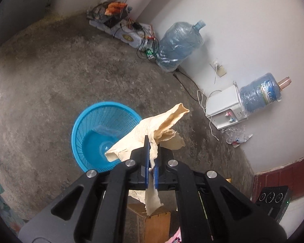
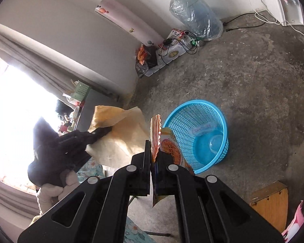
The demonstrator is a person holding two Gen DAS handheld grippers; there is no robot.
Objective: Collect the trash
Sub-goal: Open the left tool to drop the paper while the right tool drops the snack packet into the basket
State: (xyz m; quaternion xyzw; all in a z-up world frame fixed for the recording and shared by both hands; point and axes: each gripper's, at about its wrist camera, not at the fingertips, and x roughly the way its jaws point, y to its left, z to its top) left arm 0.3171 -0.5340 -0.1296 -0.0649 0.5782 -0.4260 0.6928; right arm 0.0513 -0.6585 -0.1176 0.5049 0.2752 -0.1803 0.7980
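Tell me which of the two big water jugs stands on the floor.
The plastic-wrapped jug by the tangled cables, neck up, stands on the concrete floor. The other jug sits mounted on the white water dispenser.

Left wrist view: from above, tilted down along the left gripper (image 1: 151,141) toward the concrete floor (image 1: 50,81) and white wall. Right wrist view: likewise angled down along the right gripper (image 2: 153,145). Shared: blue basket (image 1: 79,125) (image 2: 223,119), near in both, and wall-side water jug (image 1: 178,44) (image 2: 196,14).
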